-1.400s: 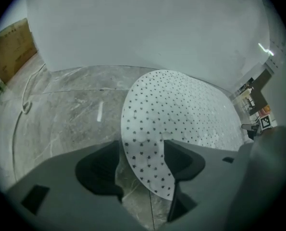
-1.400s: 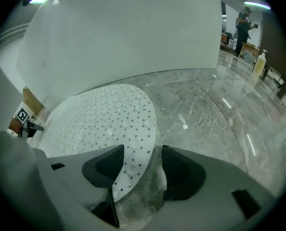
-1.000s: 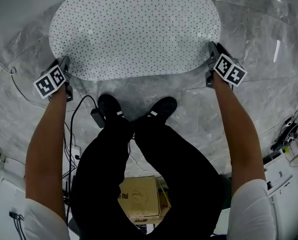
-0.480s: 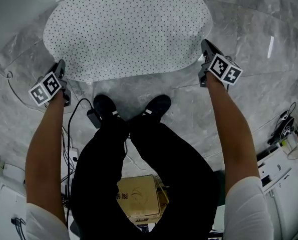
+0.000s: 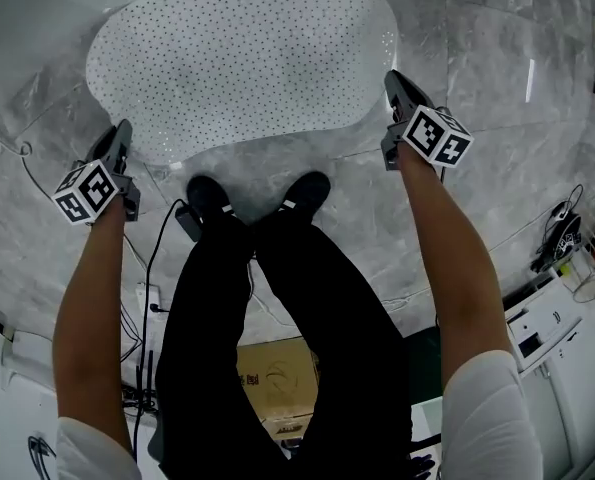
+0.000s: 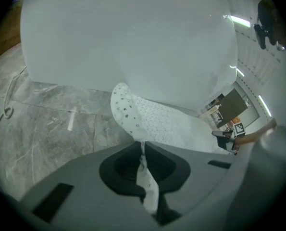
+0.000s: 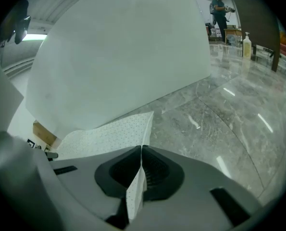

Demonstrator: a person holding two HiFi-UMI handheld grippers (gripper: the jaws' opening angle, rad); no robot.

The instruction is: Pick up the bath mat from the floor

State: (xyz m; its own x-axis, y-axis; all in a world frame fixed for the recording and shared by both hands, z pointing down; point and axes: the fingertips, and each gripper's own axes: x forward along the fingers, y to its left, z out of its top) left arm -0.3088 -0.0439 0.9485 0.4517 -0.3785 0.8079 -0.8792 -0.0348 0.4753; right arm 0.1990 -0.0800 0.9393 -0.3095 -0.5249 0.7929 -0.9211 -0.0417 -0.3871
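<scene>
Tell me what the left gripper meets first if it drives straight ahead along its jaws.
The bath mat: the left gripper is shut on its edge, so going on would likely just push into the mat's dotted sheet.

Bath mat (image 5: 237, 58) white with fine dark dots, floor (image 5: 497, 58) grey veined marble, my trousers (image 5: 277, 308) and shoes (image 5: 209, 198) black, sleeves (image 5: 487, 408) white, box (image 5: 277, 378) tan, my marker cubes (image 5: 85, 190) black-and-white squares.

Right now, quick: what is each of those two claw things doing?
The left gripper is closed on one end of the bath mat.
The right gripper is closed on the mat's other end.
</scene>
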